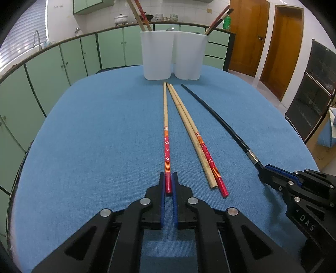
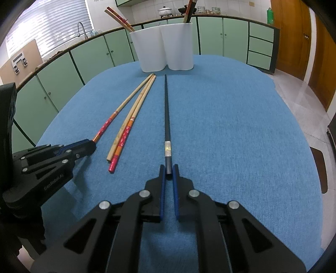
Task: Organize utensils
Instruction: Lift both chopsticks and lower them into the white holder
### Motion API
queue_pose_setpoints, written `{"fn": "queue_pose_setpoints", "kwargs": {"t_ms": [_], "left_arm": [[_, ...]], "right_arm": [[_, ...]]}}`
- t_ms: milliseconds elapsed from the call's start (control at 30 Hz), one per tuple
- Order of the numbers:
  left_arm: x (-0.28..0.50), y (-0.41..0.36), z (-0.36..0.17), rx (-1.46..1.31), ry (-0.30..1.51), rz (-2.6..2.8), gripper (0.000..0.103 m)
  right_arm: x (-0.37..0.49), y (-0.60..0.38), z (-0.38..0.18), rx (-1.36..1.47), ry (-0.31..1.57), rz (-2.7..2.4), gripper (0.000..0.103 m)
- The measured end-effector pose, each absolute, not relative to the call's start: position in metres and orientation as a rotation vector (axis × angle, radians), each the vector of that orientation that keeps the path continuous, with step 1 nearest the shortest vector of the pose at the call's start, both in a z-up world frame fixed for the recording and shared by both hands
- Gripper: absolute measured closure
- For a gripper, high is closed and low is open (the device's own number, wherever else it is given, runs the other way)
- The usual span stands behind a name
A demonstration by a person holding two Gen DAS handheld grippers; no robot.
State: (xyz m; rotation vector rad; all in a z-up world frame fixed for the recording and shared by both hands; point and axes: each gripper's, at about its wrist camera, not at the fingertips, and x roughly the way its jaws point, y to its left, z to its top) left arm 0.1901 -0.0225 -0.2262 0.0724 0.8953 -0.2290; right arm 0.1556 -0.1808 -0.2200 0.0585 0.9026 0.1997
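Home kitchen: green cabinets (image 1: 111,48), sink faucet (image 1: 36,38), stovetop pot (image 2: 165,11).

Green cabinets (image 1: 52,67), wooden doors (image 1: 279,52).

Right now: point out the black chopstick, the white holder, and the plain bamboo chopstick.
black chopstick (image 2: 167,117): right wrist view, mid shaft.
white holder (image 1: 156,56): left wrist view, front wall of left cup.
plain bamboo chopstick (image 1: 190,130): left wrist view, mid shaft.
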Motion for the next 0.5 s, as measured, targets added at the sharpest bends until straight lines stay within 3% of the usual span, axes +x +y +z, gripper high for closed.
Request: {"fn": "queue_pose_setpoints", "kwargs": {"t_ms": [500], "left_arm": [[0.169, -0.003, -0.156, 0.062, 0.755, -0.233, 0.097]], "right_arm": [[0.143, -0.189, -0.160, 0.070, 0.789, 0.253, 0.097]]}}
